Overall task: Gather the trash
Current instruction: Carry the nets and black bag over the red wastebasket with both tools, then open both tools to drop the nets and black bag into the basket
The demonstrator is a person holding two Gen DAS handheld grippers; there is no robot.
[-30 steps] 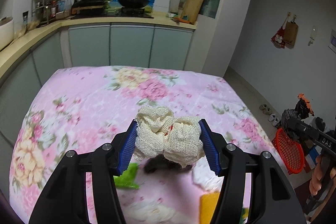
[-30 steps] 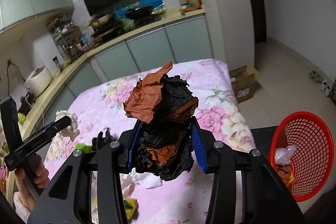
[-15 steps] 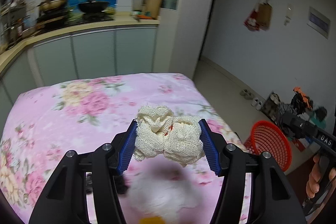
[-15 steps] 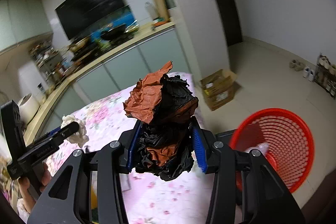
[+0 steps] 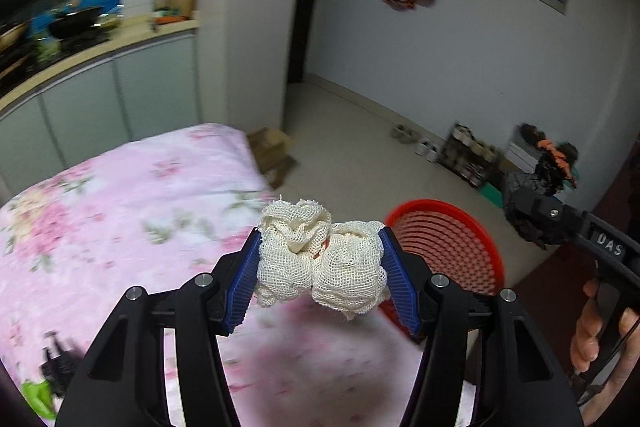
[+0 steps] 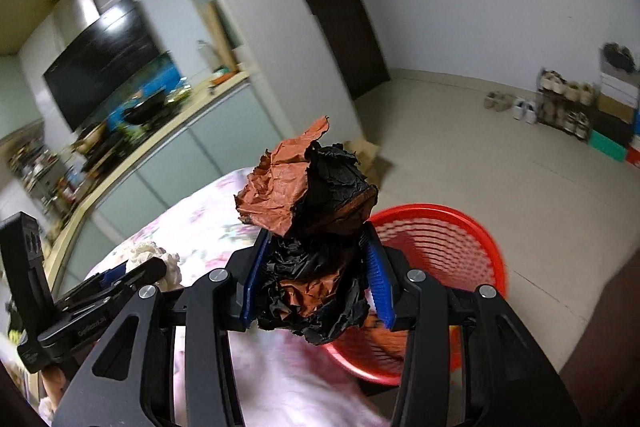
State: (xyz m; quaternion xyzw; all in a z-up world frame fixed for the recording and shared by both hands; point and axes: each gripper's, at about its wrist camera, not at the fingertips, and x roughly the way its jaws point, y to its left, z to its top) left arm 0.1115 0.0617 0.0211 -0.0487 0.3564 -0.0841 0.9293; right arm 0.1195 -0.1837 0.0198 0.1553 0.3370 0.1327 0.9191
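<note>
step: carry to red basket (image 5: 444, 247) | left gripper (image 5: 320, 267): jaws clamped on cream mesh wad (image 5: 320, 263), over table edge | right gripper (image 6: 314, 279): jaws clamped on black-orange crumpled paper (image 6: 308, 227), nearer basket | advice: centre each load above the rim before letting go

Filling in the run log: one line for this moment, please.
left tongs: shut on mesh cloth wad | right tongs: shut on black-orange paper wad | red basket: ahead, on floor

Crumpled cream mesh wad (image 5: 320, 259), pinched between blue pads, just left of red mesh basket (image 5: 452, 247). Crumpled black-and-rust paper wad (image 6: 316, 243), likewise pinched, above basket's near-left rim.
</note>
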